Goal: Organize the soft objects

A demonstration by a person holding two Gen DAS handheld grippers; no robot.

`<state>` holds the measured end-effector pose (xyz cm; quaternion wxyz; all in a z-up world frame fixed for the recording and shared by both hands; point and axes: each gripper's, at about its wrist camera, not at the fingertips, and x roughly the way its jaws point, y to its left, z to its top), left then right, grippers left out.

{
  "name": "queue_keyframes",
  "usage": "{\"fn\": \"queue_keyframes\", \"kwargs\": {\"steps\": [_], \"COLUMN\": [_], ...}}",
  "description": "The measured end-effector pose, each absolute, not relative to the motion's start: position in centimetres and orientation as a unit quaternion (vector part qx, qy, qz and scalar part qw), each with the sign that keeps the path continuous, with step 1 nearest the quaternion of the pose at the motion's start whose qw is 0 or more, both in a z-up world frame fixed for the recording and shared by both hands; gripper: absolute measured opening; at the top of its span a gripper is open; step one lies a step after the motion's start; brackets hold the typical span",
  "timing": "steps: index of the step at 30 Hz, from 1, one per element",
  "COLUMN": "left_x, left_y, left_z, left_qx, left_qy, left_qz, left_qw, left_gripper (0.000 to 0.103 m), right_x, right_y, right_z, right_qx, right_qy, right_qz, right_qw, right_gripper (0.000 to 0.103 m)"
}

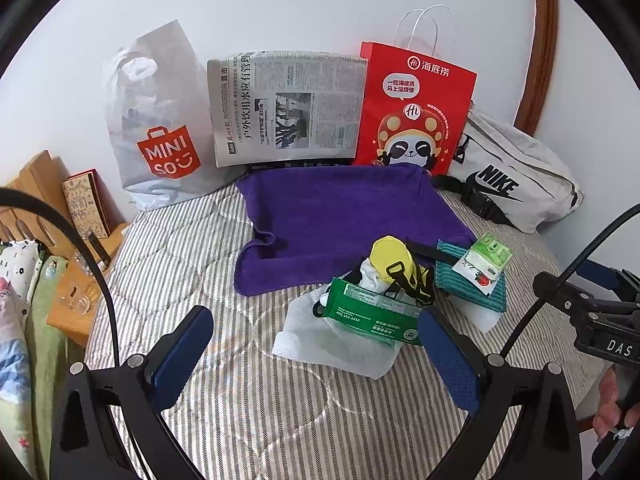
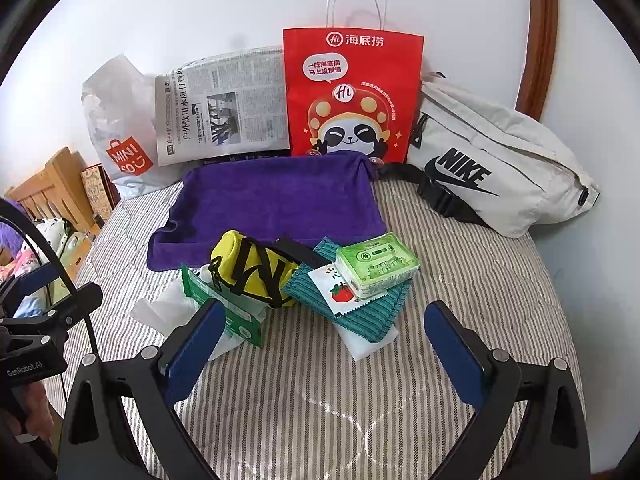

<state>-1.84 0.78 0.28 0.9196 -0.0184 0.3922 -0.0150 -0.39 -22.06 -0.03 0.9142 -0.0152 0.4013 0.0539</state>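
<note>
Left gripper (image 1: 316, 354): jaws wide apart, holding nothing; hovered over the striped quilt (image 1: 248, 420), its right pad just beside the green wipes pack (image 1: 370, 314).
Right gripper (image 2: 324, 344): jaws wide apart, empty; the pile lay just ahead, between its pads.
White cloth (image 1: 332, 340): lay under the wipes pack.
Yellow pouch (image 2: 252, 270): black-strapped, lay atop the pile's left part, against the wipes pack.
Teal striped cloth (image 2: 372, 314): lay right of the pouch, bearing a tomato sachet (image 2: 340, 292) and a green tissue pack (image 2: 378, 266).
Purple towel (image 2: 272, 204): spread behind the pile.
Back row, against the wall: Miniso bag (image 1: 160, 128), newspaper (image 1: 286, 108), red Haidilao bag (image 2: 352, 96), white Nike bag (image 2: 492, 160).
</note>
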Motion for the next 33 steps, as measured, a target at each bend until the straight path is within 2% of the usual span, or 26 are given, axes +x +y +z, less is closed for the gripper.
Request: {"fn": "queue_keyframes", "kwargs": {"steps": [16, 26, 28, 30, 33], "left_x": [0.7, 5.7, 6.9, 8.0, 9.8], "left_y": [1.1, -2.3, -2.8, -3.2, -4.0], "left_z": [-3.2, -5.9, -6.3, -6.6, -7.4], "left_qx": [-0.030, -0.030, -0.030, -0.031, -0.026], "left_qy": [0.409, 0.433, 0.437, 0.442, 0.454], "left_qz": [-0.050, -0.084, -0.083, -0.087, -0.088], "left_qw": [0.911, 0.897, 0.895, 0.892, 0.886], "left_gripper": [0.103, 0.103, 0.099, 0.090, 0.090], "right_x": [1.8, 2.6, 2.7, 2.8, 3.1], "right_y": [-23.4, -26.6, -27.1, -27.5, -28.0], "right_z": [-2.3, -5.0, -5.4, -5.7, -6.1], "right_qx": [-0.017, -0.008, -0.004, -0.002, 0.000], "right_qy": [0.417, 0.444, 0.448, 0.452, 0.456], "right_qz": [0.042, 0.008, 0.002, -0.001, -0.005], "right_qw": [0.908, 0.896, 0.894, 0.892, 0.890], "right_gripper": [0.099, 0.099, 0.099, 0.099, 0.099]}}
